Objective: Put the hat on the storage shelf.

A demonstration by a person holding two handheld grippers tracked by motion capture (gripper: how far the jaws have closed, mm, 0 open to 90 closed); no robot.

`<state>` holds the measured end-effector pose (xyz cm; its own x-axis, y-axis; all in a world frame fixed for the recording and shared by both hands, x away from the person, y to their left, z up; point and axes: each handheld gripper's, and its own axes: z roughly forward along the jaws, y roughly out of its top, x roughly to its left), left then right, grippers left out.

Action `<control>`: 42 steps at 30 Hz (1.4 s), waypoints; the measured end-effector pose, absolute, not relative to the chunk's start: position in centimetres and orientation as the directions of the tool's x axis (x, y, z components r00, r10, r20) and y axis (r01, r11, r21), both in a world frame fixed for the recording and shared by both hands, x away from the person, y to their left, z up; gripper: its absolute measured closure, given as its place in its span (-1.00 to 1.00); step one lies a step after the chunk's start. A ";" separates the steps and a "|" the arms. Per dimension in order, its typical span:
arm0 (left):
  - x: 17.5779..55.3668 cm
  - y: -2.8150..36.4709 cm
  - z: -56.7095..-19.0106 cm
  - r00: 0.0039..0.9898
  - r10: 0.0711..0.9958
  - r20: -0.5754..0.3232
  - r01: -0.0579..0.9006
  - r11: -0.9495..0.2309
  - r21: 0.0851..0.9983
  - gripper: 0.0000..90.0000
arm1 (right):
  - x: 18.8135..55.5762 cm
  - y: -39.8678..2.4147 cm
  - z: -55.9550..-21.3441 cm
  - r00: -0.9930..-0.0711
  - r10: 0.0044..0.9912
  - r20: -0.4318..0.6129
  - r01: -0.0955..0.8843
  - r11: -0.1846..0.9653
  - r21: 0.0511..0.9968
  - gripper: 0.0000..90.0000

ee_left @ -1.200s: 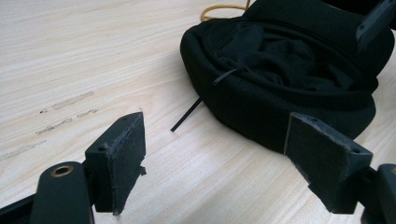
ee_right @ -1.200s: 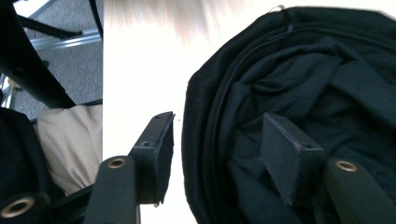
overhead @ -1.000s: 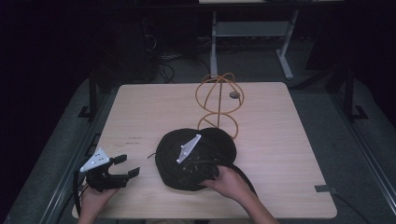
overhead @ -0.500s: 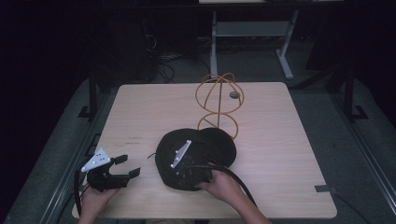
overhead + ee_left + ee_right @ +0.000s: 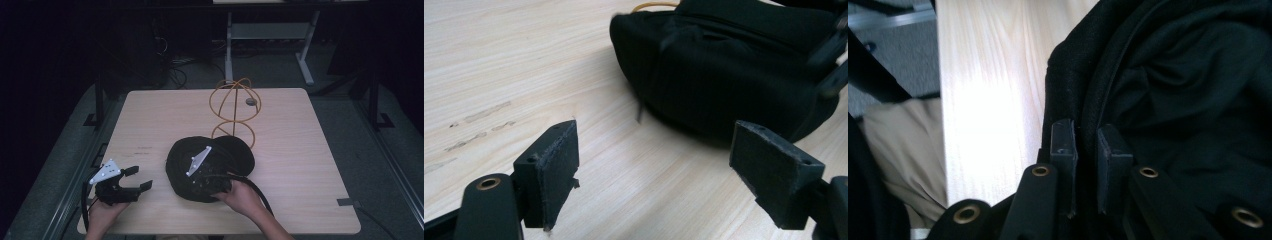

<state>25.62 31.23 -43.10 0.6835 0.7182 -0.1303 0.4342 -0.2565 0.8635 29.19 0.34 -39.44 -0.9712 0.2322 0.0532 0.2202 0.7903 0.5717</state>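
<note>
The black hat [image 5: 210, 165] lies on the counter [image 5: 310, 150] just in front of the orange wire stand [image 5: 234, 107], its near edge toward the person. The right tongs [image 5: 1087, 145] have just been closing and now stand narrow, pinching a fold of the hat's rim between the pads. That bite looks thin: only a ridge of cloth sits between the pads, so a lift could let the fabric slide out and the hat flop back onto the counter. A hard pull toward the stand could also drag the hat into its wire loops and tip it, since the two nearly touch. The left tongs [image 5: 131, 178] rest wide apart and hold nothing, to the hat's left, so nothing steadies the far side if the cloth sags or twists.
</note>
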 end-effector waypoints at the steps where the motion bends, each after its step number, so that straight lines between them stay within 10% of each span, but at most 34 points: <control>1: 25.6 31.1 -43.0 0.687 0.714 -0.136 0.430 -0.248 0.868 -0.58 | 29.2 0.0 -38.9 -0.971 0.232 0.055 0.220 0.781 0.584 0.78; 33: 26.2 23.7 -39.3 0.830 0.555 -0.052 0.203 -0.214 0.955 -0.58 | 28.9 -3.8 -28.4 -0.975 0.165 0.147 0.216 0.585 0.781 0.77; 42: 26.3 23.6 -38.7 0.836 0.549 -0.005 0.116 -0.168 0.979 0.37 | 28.9 -2.8 -28.3 -0.979 0.113 0.171 0.205 0.580 0.788 0.78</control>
<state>26.27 23.59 -38.67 0.8358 0.5490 -0.0052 0.1163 -0.1677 0.9789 28.92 -2.77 -28.34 -0.9787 0.1131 0.1713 0.2050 0.5804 0.7881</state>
